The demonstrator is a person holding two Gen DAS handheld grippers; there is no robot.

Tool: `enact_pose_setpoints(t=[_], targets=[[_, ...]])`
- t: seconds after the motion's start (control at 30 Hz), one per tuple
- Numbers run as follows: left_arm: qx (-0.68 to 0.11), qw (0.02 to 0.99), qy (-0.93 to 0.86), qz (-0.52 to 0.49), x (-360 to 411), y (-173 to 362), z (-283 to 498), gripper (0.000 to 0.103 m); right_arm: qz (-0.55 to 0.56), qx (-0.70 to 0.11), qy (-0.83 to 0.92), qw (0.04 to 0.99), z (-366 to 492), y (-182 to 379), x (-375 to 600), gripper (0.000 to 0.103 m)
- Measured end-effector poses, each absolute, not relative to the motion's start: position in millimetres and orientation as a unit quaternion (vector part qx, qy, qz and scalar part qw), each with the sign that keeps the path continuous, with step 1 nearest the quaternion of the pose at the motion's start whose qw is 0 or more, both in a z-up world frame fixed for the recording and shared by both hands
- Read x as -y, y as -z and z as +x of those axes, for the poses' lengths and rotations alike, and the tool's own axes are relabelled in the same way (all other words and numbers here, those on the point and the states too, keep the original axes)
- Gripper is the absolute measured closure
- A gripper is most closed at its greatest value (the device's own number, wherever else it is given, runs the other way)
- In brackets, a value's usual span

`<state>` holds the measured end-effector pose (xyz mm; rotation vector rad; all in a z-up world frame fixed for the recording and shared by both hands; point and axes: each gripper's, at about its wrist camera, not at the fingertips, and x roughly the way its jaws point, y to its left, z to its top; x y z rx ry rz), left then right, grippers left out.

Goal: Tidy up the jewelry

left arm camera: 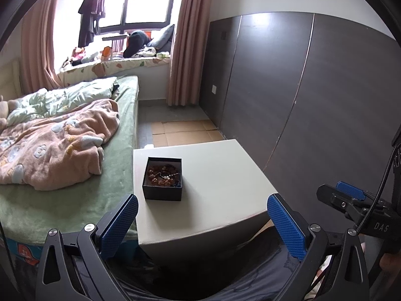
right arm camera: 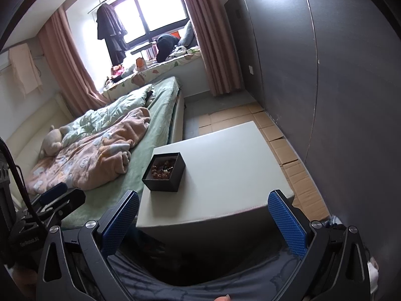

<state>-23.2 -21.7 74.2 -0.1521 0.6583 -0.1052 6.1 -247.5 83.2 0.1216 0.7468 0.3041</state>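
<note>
A small open black box point(left arm camera: 163, 188) stands on the near left part of a white table point(left arm camera: 220, 180). It holds amber and dark bead bracelets point(left arm camera: 163, 174). The box also shows in the right wrist view point(right arm camera: 164, 178), with the beads point(right arm camera: 161, 169) inside, on the same table point(right arm camera: 225, 165). My left gripper point(left arm camera: 203, 223) is open and empty, held back from the table's near edge. My right gripper point(right arm camera: 203, 222) is open and empty, also short of the table's near edge. The right gripper shows at the right edge of the left wrist view point(left arm camera: 351, 200).
A bed point(left arm camera: 75, 155) with a pink blanket point(left arm camera: 57, 145) lies against the table's left side. A dark panelled wall point(left arm camera: 313, 100) runs along the right. Flattened cardboard point(right arm camera: 295, 155) covers the floor beyond and right of the table. A window seat point(left arm camera: 117, 62) with clutter is at the back.
</note>
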Motion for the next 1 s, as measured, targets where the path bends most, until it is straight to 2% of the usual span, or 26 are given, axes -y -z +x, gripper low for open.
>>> enact_pose_setpoints(t=[1.0], targets=[[-0.334, 0.937, 0.045, -0.087, 17.9, -68.4, -21.3, 0.0, 0.069, -0.364, -0.155, 0.916, 7.3, -85.2, 254.0, 0.0]])
